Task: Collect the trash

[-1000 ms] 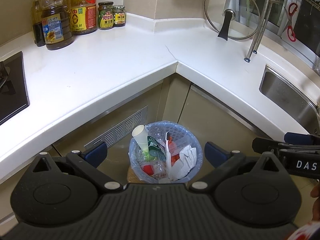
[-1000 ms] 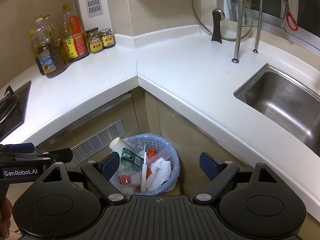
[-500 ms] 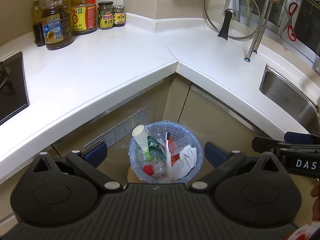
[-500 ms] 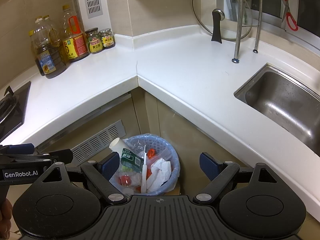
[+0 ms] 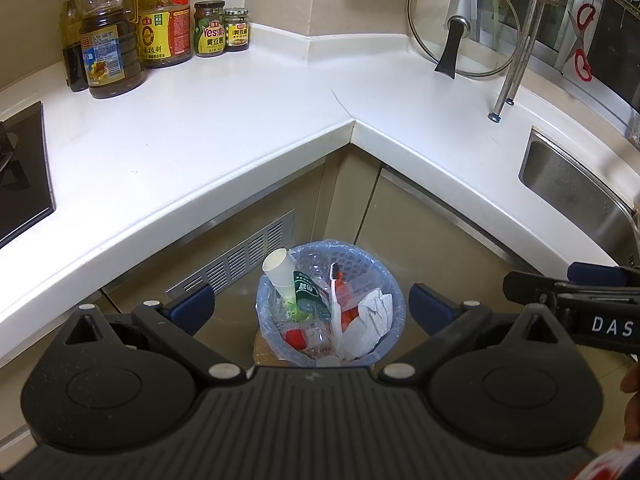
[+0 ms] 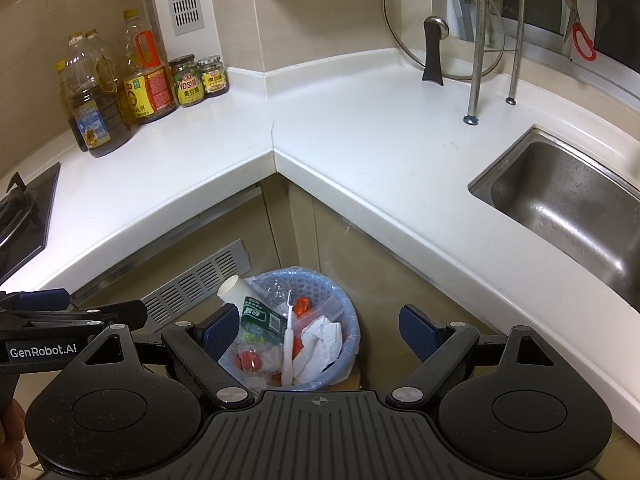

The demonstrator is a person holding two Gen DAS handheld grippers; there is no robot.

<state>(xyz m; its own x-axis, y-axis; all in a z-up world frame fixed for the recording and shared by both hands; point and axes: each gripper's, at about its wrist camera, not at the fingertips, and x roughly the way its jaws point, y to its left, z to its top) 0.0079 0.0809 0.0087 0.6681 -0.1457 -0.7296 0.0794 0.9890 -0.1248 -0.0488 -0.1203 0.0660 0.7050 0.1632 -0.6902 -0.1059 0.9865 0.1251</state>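
Glossy white countertop [image 5: 224, 128], brushed steel sink [image 6: 560, 200], perforated plastic bin [image 5: 394, 300], glass lid [image 5: 480, 20].

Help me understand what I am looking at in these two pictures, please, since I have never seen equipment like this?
There is no robot here: a person holds a two-finger tool in each hand, with a wide-angle camera on each that looks forward along its fingers. One picture comes from the left gripper, the other from the right gripper. Both stand open and hold nothing.

Below them, on the floor in the corner of the kitchen units, is a blue trash bin lined with a bag. In it are a paper cup, a toothbrush, crumpled paper and other scraps.

The white counter carries oil bottles and jars at the back, a glass lid propped upright, and a steel sink.
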